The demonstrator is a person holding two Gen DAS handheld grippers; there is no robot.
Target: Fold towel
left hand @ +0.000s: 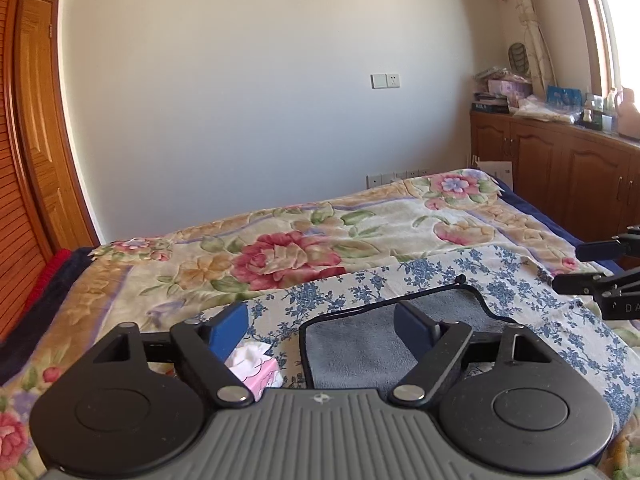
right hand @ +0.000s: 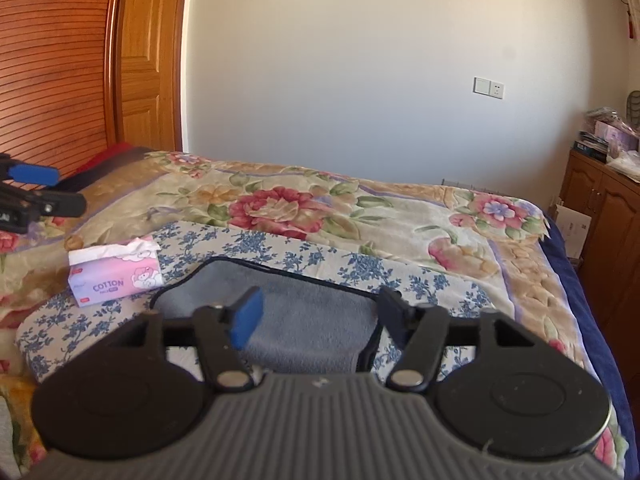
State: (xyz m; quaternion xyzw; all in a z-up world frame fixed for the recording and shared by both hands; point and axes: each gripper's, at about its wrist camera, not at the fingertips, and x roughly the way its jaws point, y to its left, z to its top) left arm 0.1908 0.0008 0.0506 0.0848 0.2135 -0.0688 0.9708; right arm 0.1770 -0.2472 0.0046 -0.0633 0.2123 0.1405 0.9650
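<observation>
A grey towel with black piping (left hand: 360,344) lies flat on a blue-flowered cloth (left hand: 500,280) on the bed; it also shows in the right wrist view (right hand: 308,320). My left gripper (left hand: 320,324) is open and empty, hovering above the towel's near left part, blue pads wide apart. My right gripper (right hand: 320,312) is open and empty above the towel's near edge. The right gripper also shows at the right edge of the left wrist view (left hand: 592,268), and the left gripper at the left edge of the right wrist view (right hand: 48,188).
A pink tissue pack (right hand: 116,272) lies on the blue-flowered cloth (right hand: 360,264) left of the towel, partly hidden in the left wrist view (left hand: 256,364). A floral blanket (left hand: 300,248) covers the bed. Wooden wardrobe at left, wooden cabinets (left hand: 560,176) with clutter at right.
</observation>
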